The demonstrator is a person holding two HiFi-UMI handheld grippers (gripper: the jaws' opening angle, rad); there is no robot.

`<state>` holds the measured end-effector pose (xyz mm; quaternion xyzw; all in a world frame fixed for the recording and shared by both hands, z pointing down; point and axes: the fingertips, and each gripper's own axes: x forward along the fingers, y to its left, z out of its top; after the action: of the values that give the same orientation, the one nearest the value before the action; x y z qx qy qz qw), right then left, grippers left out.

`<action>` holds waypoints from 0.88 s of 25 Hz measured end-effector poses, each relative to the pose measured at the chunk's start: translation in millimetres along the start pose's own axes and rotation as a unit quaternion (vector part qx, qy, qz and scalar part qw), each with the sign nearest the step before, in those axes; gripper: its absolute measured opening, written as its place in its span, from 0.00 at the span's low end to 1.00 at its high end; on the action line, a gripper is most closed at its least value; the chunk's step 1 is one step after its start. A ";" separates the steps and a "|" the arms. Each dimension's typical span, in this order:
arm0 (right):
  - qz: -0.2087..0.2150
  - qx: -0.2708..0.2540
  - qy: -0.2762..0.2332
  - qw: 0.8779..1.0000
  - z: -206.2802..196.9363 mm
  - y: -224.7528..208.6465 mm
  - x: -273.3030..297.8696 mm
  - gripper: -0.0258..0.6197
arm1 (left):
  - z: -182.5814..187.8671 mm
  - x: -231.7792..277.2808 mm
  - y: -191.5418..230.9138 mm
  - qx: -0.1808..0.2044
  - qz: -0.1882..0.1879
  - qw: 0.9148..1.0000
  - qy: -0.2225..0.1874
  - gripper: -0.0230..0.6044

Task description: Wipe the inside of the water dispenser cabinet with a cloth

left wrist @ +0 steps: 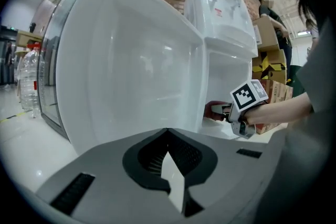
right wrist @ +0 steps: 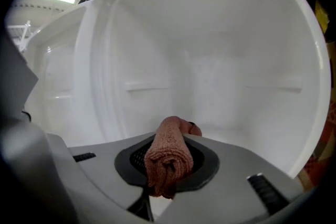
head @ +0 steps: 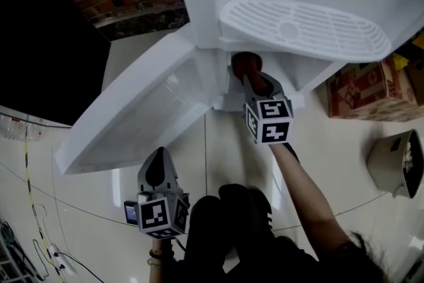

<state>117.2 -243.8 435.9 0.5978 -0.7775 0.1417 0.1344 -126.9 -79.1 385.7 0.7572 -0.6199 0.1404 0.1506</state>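
The white water dispenser [head: 305,26] stands with its lower cabinet door [head: 132,119] swung wide open to the left. My right gripper [head: 248,73] reaches into the cabinet mouth, shut on a rolled reddish-brown cloth [head: 245,64]. In the right gripper view the cloth [right wrist: 168,157] pokes out past the gripper [right wrist: 170,139] toward the white cabinet back wall [right wrist: 226,60], not touching it. My left gripper [head: 158,172] hangs lower, in front of the door, shut and holding nothing. The left gripper view shows that gripper [left wrist: 168,136], the door [left wrist: 131,65], and the right gripper [left wrist: 226,113] with the cloth [left wrist: 215,110].
Cardboard boxes [head: 364,86] are stacked right of the dispenser, with a grey bin [head: 397,162] nearer. Large water bottles [left wrist: 29,76] stand far left. Cables [head: 40,242] lie on the tiled floor. The person's legs and shoes [head: 245,209] are just below the grippers.
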 end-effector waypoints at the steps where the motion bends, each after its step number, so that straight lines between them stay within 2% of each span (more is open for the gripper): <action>1: 0.018 -0.001 0.003 1.000 -4.7 16.1 1.0 0.15 | 2.0 0.3 -2.1 -0.003 0.000 1.000 0.000 0.04; 3: 0.032 -0.008 0.013 0.999 -15.9 33.4 3.2 0.15 | 2.7 0.3 -4.2 -0.004 -0.002 1.000 -0.001 0.04; 5: 0.026 -0.015 0.021 0.999 -25.6 31.5 3.7 0.15 | -1.5 -0.5 -2.8 0.003 -0.006 1.000 0.002 0.04; 7: 0.004 -0.012 0.028 1.000 -32.2 13.0 0.1 0.15 | -1.9 -1.8 -2.8 0.000 -0.004 1.000 0.003 0.04; 10: -0.052 0.002 0.036 0.998 -39.2 -33.8 -14.1 0.15 | -6.0 -1.9 -1.2 0.008 -0.008 1.000 0.005 0.04; 15: -0.138 0.030 0.037 0.989 -49.9 -102.7 -52.2 0.15 | -5.4 0.4 -2.4 0.002 -0.008 1.000 0.004 0.04; 18: -0.162 0.042 0.035 0.985 -55.6 -121.9 -67.8 0.15 | -6.7 2.7 -3.7 0.010 -0.012 1.000 0.003 0.04; 22: -0.159 0.050 0.027 0.986 -54.1 -121.6 -70.9 0.15 | -0.5 5.8 -15.3 0.004 -0.015 1.000 0.000 0.04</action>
<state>254.7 -189.8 466.4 0.7154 -0.6609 0.1737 0.1462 -110.8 -81.3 387.7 0.7672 -0.6076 0.1409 0.1494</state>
